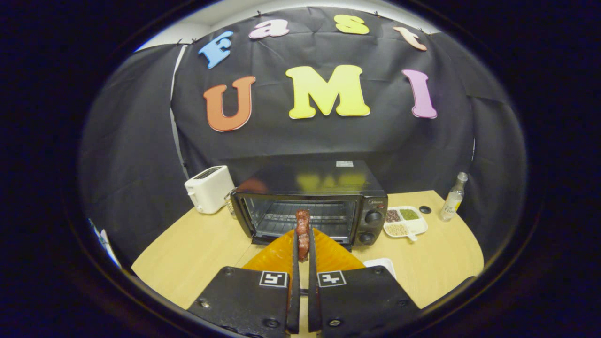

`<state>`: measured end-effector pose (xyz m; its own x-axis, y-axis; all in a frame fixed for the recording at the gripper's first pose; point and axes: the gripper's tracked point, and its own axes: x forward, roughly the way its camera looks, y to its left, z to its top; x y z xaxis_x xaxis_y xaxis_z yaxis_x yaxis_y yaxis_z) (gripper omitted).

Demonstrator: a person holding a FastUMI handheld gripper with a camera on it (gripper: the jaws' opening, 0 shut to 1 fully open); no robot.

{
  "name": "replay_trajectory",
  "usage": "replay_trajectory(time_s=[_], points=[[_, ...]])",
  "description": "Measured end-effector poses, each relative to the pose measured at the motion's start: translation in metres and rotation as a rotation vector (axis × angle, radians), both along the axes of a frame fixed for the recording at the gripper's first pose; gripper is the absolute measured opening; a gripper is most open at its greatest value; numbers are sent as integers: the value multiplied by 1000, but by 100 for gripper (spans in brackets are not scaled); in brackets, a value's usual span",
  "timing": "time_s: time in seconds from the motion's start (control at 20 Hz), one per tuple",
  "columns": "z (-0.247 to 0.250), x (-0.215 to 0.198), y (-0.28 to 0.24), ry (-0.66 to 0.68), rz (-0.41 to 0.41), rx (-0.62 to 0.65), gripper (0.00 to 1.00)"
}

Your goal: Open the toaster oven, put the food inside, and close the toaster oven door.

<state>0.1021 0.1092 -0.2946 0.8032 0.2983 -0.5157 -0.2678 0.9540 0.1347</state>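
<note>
On the wooden worktop [197, 244], seen from the gripper view, a black toaster oven [312, 202] stands toward the back with its door [305, 256] swung down flat toward the camera, the glass glowing orange just ahead of the fingers. Its wire rack [305, 218] is bare, and two round knobs [373, 217] sit one above the other on its right panel.

The gripper [303, 246] is clamped on a piece of reddish-brown food [303, 230], which stands upright between the two narrow fingers [296, 263] and pokes up past their tips. The food hangs above the lowered door, in front of the oven's mouth and not yet inside the cavity.

To the left of the oven, just beside it, sits a white toaster [209, 188]. To the right, near the knobs, lies a white divided dish [404, 221] with dark, green and pale fillings in its compartments. A small dark cap-like disc [425, 209] lies beyond the dish, and a clear bottle [453, 197] stands upright farther right. A white tray corner [381, 265] shows on the worktop beside the right finger mount.
</note>
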Motion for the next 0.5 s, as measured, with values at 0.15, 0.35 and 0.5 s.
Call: replay_trajectory(time_s=[0.15,0.35,0.5], points=[[-25,26,8,16,-41,53,10],[-51,55,23,19,-74,173,10],[-59,74,33,-17,-101,313,10]])
